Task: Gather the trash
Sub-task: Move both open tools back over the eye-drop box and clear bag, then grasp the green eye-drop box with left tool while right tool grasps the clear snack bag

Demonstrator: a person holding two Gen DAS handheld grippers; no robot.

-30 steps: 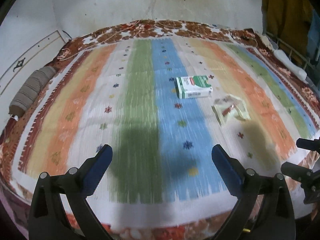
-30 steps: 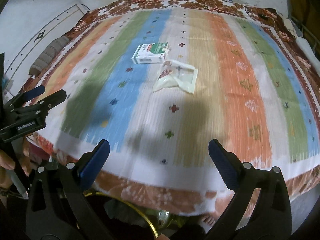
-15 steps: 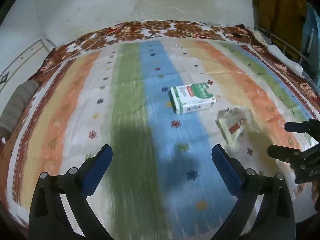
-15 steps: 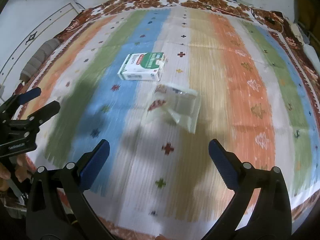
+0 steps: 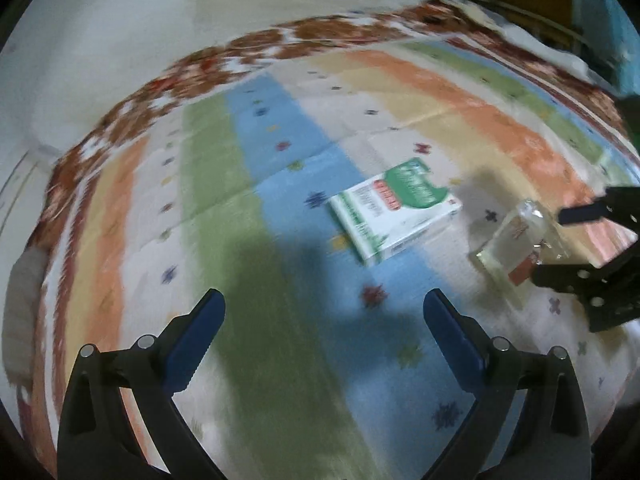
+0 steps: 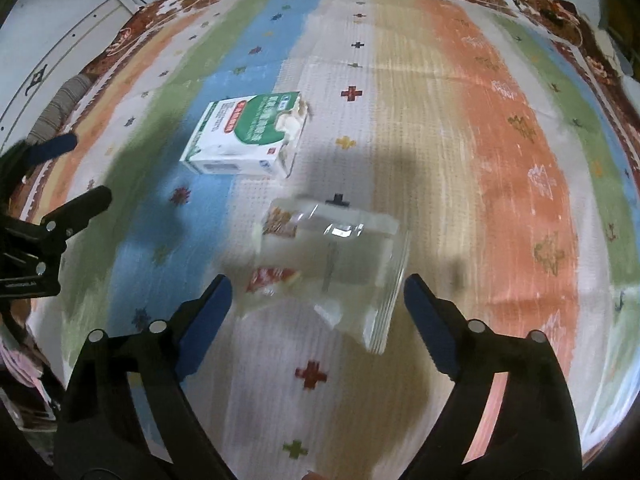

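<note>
Ahead of your grippers spreads a striped bedspread (image 6: pixel 460 128) of green, blue, cream and orange, bordered in brown floral print; beyond it stands a pale wall (image 5: pixel 100 40). Light is dim; shadows fall across the stripes.

A bedroom in a home. Below and ahead of both grippers spreads a bed covered by a striped bedspread (image 6: pixel 460 128) with a brown floral border (image 5: pixel 320 36). Beyond its far edge stands a plain pale wall (image 5: pixel 100 40); a rolled bolster (image 6: pixel 56 108) lies far left.
</note>
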